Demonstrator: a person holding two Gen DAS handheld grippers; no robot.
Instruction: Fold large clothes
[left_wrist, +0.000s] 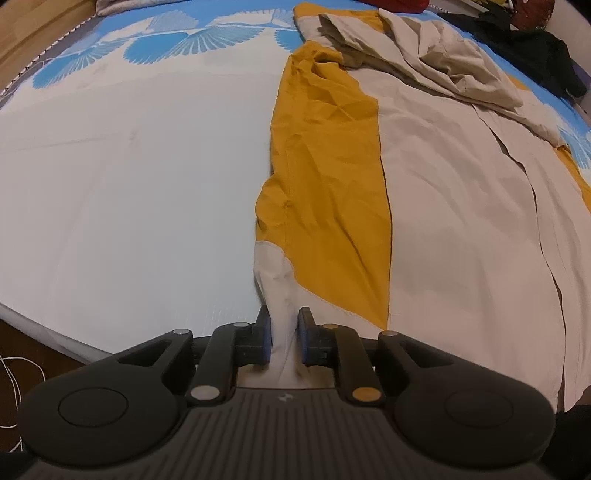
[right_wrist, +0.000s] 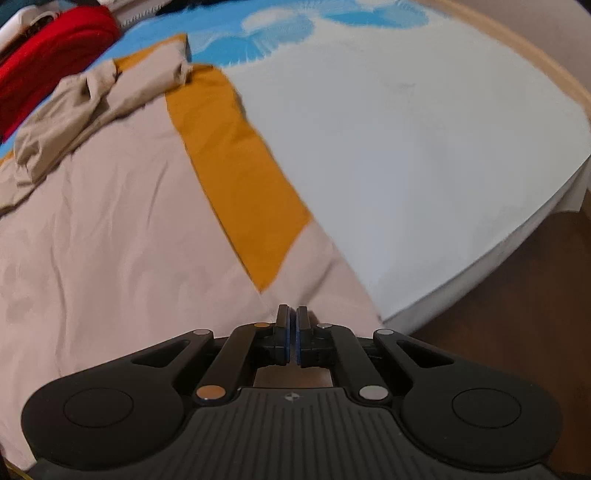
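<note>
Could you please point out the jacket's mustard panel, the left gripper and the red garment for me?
mustard panel (left_wrist: 332, 177): left wrist view, middle of the panel.
left gripper (left_wrist: 284, 336): left wrist view, between its fingertips.
red garment (right_wrist: 55, 55): right wrist view, its centre.

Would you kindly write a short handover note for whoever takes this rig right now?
Left hand-held gripper: shut on a bunched beige corner of the jacket at the bed's near edge.
Right hand-held gripper: jaws together at the jacket's near hem; whether cloth is pinched cannot be told.
The beige and mustard jacket lies spread on the bed sheet, with its hood crumpled at the far end.
Done: garment laid out, one corner held.
Left: all folds, as far as can be seen.
</note>
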